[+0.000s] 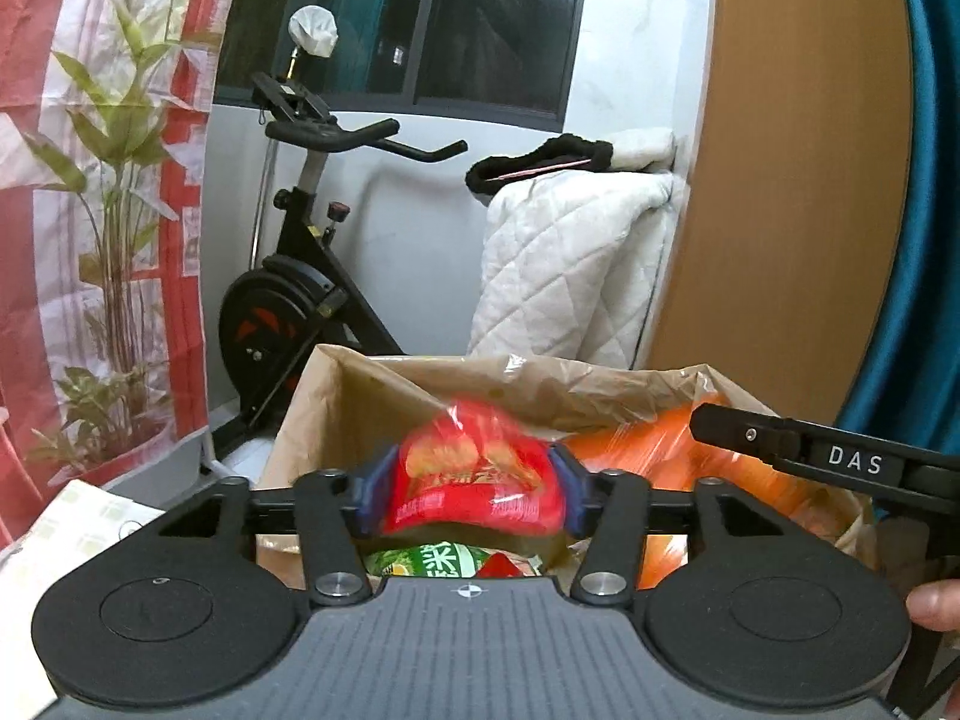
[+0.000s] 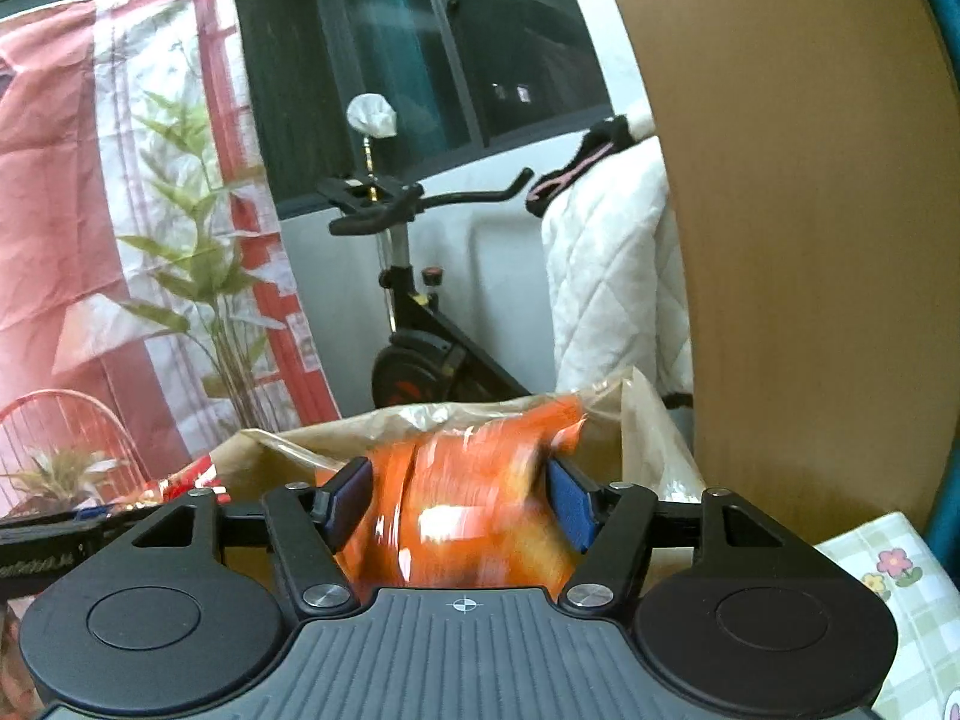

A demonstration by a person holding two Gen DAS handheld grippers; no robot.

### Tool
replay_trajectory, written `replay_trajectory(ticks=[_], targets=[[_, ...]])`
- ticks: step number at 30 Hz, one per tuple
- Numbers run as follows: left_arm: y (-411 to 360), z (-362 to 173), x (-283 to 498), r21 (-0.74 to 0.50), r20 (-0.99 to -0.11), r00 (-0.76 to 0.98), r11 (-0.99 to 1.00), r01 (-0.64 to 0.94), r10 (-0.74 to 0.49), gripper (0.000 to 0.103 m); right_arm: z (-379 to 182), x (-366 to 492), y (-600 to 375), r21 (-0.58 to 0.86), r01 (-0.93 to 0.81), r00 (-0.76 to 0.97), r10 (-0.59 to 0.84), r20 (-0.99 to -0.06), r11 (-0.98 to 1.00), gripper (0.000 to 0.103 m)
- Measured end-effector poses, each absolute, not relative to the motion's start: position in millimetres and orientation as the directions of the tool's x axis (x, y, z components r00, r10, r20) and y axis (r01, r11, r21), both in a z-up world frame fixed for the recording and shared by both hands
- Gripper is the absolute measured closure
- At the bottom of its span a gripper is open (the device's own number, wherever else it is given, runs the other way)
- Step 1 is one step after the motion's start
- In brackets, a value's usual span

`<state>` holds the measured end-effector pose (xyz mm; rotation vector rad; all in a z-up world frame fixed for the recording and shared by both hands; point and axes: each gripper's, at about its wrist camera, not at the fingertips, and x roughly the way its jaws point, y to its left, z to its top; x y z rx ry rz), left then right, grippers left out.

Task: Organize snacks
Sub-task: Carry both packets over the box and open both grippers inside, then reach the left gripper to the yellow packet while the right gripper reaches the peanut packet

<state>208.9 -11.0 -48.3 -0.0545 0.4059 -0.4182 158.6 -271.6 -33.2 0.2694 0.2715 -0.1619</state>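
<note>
left gripper: blue pads clamped on both sides of a red snack bag, which bulges between them; bag is motion-blurred
red snack bag position: held over the open mouth of the brown paper bag, just above a green snack pack lying inside
right gripper: pads pressed into an orange snack bag from both sides (blurred too)
orange snack bag position: held at the paper bag's right side, top end level with the bag rim; from the left wrist view it sits just right of the red one
right gripper from left view: black finger marked DAS crosses in from the right edge, over the orange pack
surface: light cloth with a green check and flower print, visible at the right edge of the right view and bottom left of the left view; paper bag stands on it
room, back: dark window above a white wall, black exercise bike on the floor beneath it
room, right: white quilted blanket draped over something, a black item on top, beside a tall wood panel; teal curtain past that
room, left: red and white printed backdrop with a leafy plant in front; red wire chair near it in the right view
hand: a fingertip shows at the right edge of the left view
</note>
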Motion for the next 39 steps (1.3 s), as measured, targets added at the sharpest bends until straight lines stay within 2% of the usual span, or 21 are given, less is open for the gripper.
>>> replay_trajectory(ticks=[1, 3, 16, 24, 28, 31, 33, 37, 39], targets=[[-9, -48, 209, -0.136, -0.372, 0.835, 0.913, 0.383, -0.406, 0.044, -33, 156, -272, 0.246, 0.187, 0.953, -0.114, -0.282, 0.951, 0.026], [-3, -47, 208, -0.138, -0.381, 0.833, 0.916, 0.377, -0.401, 0.044, -31, 151, -273, 0.239, 0.176, 0.954, -0.106, -0.279, 0.955, 0.026], [31, -39, 160, -0.105, -0.403, 0.828, 0.918, 0.382, -0.39, 0.043, -31, 70, -259, 0.159, 0.043, 0.942, 0.013, -0.335, 0.986, 0.035], [46, -54, 128, -0.128, -0.46, 0.785, 0.906, 0.404, -0.415, 0.043, -40, 24, -248, 0.191, 0.025, 0.944, 0.04, -0.328, 0.981, 0.037], [47, -73, 122, -0.142, -0.494, 0.76, 0.902, 0.409, -0.422, 0.043, -62, 15, -245, 0.222, 0.05, 0.932, 0.035, -0.36, 0.974, 0.038], [45, -88, 120, -0.154, -0.524, 0.732, 0.894, 0.421, -0.435, 0.044, -86, 16, -246, 0.252, 0.082, 0.913, 0.029, -0.408, 0.964, 0.043], [43, -98, 121, -0.169, -0.54, 0.711, 0.886, 0.432, -0.45, 0.046, -102, 19, -243, 0.259, 0.091, 0.894, 0.036, -0.447, 0.961, 0.051], [36, -116, 121, -0.199, -0.577, 0.669, 0.874, 0.443, -0.47, 0.057, -132, 39, -229, 0.185, 0.04, 0.831, 0.07, -0.553, 0.982, 0.069], [33, -125, 120, -0.197, -0.592, 0.66, 0.877, 0.439, -0.463, 0.059, -142, 51, -224, 0.157, 0.008, 0.805, 0.087, -0.586, 0.988, 0.072]])
